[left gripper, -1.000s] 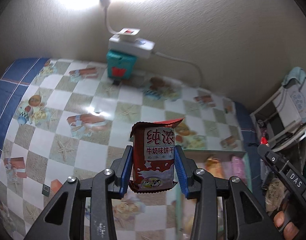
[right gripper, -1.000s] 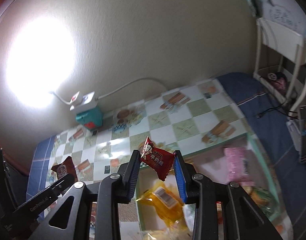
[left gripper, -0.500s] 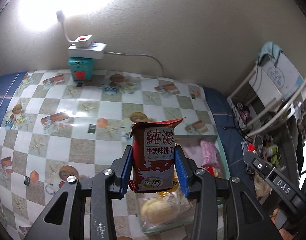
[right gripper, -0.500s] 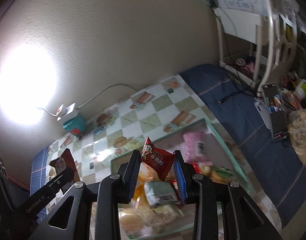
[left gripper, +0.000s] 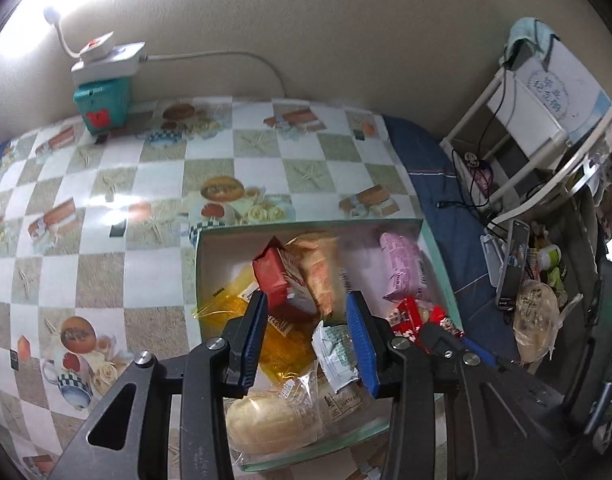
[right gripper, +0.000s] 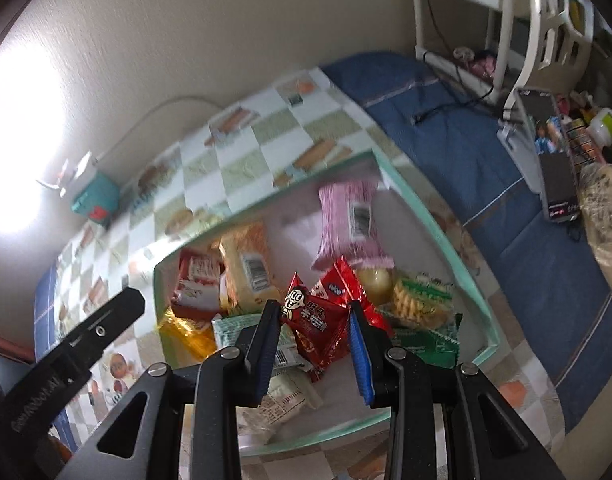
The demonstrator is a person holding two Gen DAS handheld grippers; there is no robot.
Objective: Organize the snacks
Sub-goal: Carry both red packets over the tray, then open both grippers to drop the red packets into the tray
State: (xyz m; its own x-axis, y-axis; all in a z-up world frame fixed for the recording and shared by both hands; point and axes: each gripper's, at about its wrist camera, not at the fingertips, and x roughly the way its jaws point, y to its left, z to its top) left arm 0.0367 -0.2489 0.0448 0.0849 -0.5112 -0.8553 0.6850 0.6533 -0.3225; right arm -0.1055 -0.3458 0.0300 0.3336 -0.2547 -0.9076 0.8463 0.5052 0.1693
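A shallow mint-green box (left gripper: pixel 306 224) of snacks stands on the checked tablecloth. The red-and-white milk biscuit packet (left gripper: pixel 281 276) leans in its far left corner, beyond my left gripper (left gripper: pixel 307 296). That gripper's jaws stand apart and press on nothing. In the right wrist view the same packet (right gripper: pixel 197 276) rests beside an orange packet (right gripper: pixel 245 268). My right gripper (right gripper: pixel 313 305) is shut on a small red packet (right gripper: pixel 310 320) with a cartoon face, held just above the box's near half. The left gripper's side (right gripper: pixel 85 340) shows at the box's left edge.
The box also holds a pink packet (left gripper: pixel 402 268), a yellow packet (left gripper: pixel 233 308), a wrapped bun (left gripper: pixel 265 420) and green-wrapped crackers (right gripper: pixel 422 304). A teal box under a power strip (left gripper: pixel 101 100) stands by the wall. Right of the table are blue cloth (left gripper: pixel 438 184), a white rack (left gripper: pixel 538 120) and a phone (left gripper: pixel 514 264).
Both grippers have swung over the green box and come lower. The milk biscuit packet has left the left jaws and dropped into the box. The right one still holds its red packet.
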